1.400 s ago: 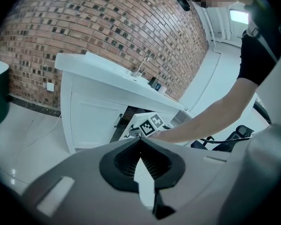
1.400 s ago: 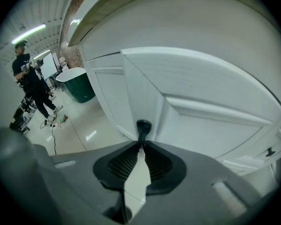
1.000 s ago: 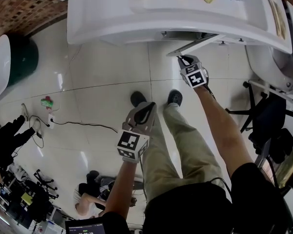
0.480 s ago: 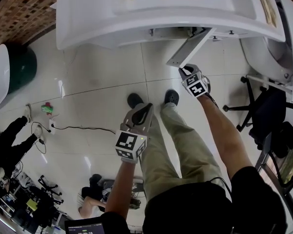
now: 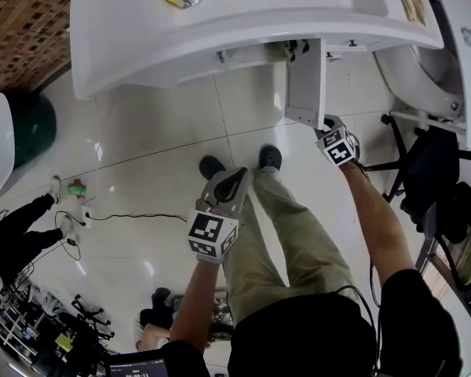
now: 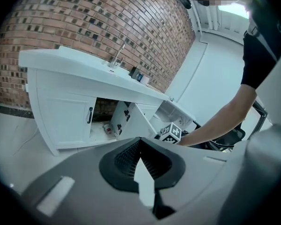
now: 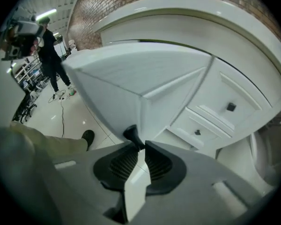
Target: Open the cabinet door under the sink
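The right gripper [image 7: 139, 145] is clamped on the dark handle [image 7: 131, 135] of the cabinet door [image 5: 306, 81]. The door stands open, roughly square to the front of the white sink cabinet [image 6: 61, 116], with the dark opening under the sink showing beside it. The left gripper [image 6: 140, 142] has its jaws pressed together on nothing and hangs above the person's legs [image 5: 290, 234] and the tiled floor [image 5: 157, 132], well apart from the door.

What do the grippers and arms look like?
Left gripper and right gripper match: grey shells, black ribbed pads set in a dark rounded recess, and a white cube with black square markers on each. Short black sleeves; forearms bare.
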The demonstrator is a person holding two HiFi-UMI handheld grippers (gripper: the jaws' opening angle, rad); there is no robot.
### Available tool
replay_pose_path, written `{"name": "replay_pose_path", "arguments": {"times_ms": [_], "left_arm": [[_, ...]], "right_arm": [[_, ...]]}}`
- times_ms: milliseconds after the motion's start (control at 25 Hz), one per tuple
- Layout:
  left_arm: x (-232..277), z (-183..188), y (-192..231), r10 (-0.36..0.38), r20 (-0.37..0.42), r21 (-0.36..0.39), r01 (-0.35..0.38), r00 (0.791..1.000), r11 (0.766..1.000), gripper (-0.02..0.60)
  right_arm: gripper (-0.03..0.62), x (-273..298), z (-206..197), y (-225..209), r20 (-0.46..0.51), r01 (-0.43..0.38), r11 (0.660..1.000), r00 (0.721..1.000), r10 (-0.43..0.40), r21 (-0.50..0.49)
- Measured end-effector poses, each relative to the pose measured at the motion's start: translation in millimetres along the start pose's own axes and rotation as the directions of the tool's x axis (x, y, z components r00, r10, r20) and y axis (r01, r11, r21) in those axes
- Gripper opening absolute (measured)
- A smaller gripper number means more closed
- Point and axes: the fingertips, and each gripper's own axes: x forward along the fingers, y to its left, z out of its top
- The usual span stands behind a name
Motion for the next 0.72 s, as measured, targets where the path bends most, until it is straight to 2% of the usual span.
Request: {"name": "replay_pose_path", "arguments": {"times_ms": [120, 240, 320, 400, 480, 600, 720], "left_arm": [[4.7, 1.9, -4.6, -0.006, -0.008, 0.010, 0.006, 1.000, 1.000, 0.015], [9.6, 3.5, -6.5, -0.011, -0.021, 0.025, 0.011, 1.000, 1.000, 0.015], [12.4, 3.5, -6.7, -0.012, -0.031, 0.032, 0.013, 0.999, 0.999, 0.015], [13.6, 2.4, -7.5, -0.012, -0.040, 0.035, 0.013, 0.999, 0.999, 0.015], [14.0, 1.4, -8.8, -0.010, -0.047, 0.037, 0.012, 0.999, 0.999, 0.015], [17.6, 2.6, -11.7, -0.016, -0.049, 0.042, 0.018, 0.999, 0.999, 0.015], [22.0, 7.0, -14.6, -0.023, -0.043, 0.050, 0.025, 0.999, 0.998, 0.015]], "right_arm": [[0.023, -12.5, -30.2, -37.2, -0.026, 0.020, 0.999, 0.999, -0.019, 0.048], [0.025, -17.6, -46.2, -59.8, -0.058, -0.052, 0.996, 0.997, 0.056, 0.069], [0.035, -17.1, -46.8, -58.9, -0.103, -0.139, 0.989, 0.984, 0.143, 0.044], [0.037, -18.0, -46.6, -55.8, -0.158, -0.188, 0.982, 0.970, 0.184, -0.008], [0.038, -19.3, -46.6, -53.6, -0.171, -0.199, 0.980, 0.966, 0.193, -0.022], [0.038, -25.5, -49.9, -47.4, -0.141, -0.184, 0.983, 0.973, 0.182, 0.001], [0.038, -32.9, -78.1, -32.1, -0.150, -0.175, 0.983, 0.972, 0.180, 0.051]]}}
